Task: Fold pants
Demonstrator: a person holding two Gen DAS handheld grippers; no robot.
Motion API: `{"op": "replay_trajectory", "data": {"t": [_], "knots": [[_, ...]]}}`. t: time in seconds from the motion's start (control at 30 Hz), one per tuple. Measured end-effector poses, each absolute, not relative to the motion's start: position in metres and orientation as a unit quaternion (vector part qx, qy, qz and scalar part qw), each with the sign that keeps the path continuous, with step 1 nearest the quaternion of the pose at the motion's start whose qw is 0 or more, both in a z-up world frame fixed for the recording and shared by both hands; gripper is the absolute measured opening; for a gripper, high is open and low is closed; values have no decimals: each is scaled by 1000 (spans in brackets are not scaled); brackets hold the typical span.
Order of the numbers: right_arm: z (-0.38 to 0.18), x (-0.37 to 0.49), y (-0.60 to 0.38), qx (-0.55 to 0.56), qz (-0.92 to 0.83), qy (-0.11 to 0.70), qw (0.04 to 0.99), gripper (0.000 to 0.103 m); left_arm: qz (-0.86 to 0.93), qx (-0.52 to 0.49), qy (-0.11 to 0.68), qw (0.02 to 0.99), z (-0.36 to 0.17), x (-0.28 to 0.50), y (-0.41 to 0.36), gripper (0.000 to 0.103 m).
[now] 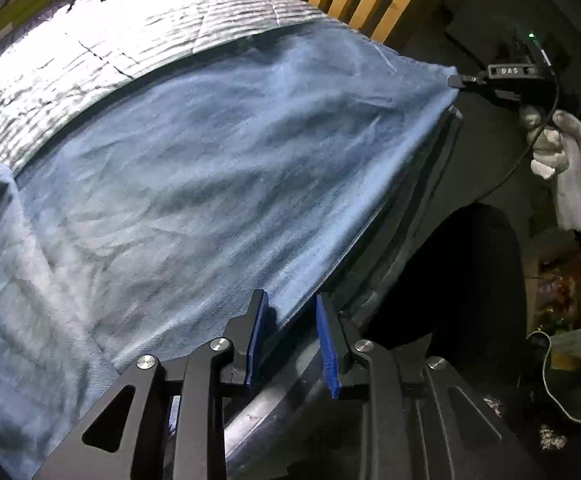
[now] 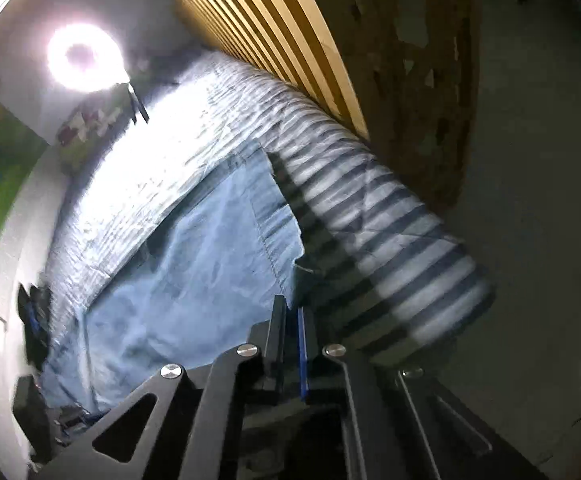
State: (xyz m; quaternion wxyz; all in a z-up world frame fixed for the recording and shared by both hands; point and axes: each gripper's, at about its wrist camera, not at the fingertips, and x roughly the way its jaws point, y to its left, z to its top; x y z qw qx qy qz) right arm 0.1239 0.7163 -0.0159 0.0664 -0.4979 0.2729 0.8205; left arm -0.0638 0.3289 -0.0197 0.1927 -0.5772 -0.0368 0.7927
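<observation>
The left gripper [image 1: 290, 308] points steeply down at the near edge of the bed [image 1: 374, 264]. Its two blue pads [image 1: 259, 332] are apart, and the edge of the blue pants [image 1: 194, 168] lies between them. The left pad is right at the cloth, but I cannot tell if it presses on it.

The pants lie spread flat on the striped bed cover [image 1: 90, 52]. One side hangs a little over the bed edge.

Farther off, the right gripper [image 1: 456, 80] pinches the far corner of the pants and pulls it into a point. A hand [image 1: 558, 156] in a white glove holds its handle from below, out past the bed edge.

In the right wrist view, the right gripper [image 2: 292, 312] also points steeply down. Its pads are close together, clamped on the pants [image 2: 194, 248] edge.

Behind the bed stand wooden slats [image 2: 290, 40]. A bright round lamp [image 2: 84, 58] glows far back.
</observation>
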Motion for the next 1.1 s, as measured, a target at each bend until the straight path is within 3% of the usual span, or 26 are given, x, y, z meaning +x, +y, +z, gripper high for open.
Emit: {"op": "replay_trajectory", "data": {"t": [0.1,0.17,0.3,0.43,0.6,0.73,0.87,1.1], "knots": [[-31,113,700,-552,806,191,90,11,789,-583,-34,191,-23,-66,328,27],[-20,114,696,-528,823,170,119,20,796,-573,-41,190,-15,-62,321,28],[15,104,682,-485,856,111,137,20,817,-553,-52,153,7,-56,287,28],[39,76,641,-457,885,73,55,22,836,-535,-72,96,25,-52,237,28],[12,9,556,-485,870,29,-77,23,834,-538,-113,50,17,-58,194,28],[-34,-55,503,-531,837,25,-129,23,832,-541,-115,45,5,-72,184,28],[-64,-99,494,-537,839,-8,-88,21,834,-536,-120,45,-3,-81,182,28],[-26,-86,528,-510,857,31,-69,22,841,-526,-116,55,2,-74,184,28]]}}
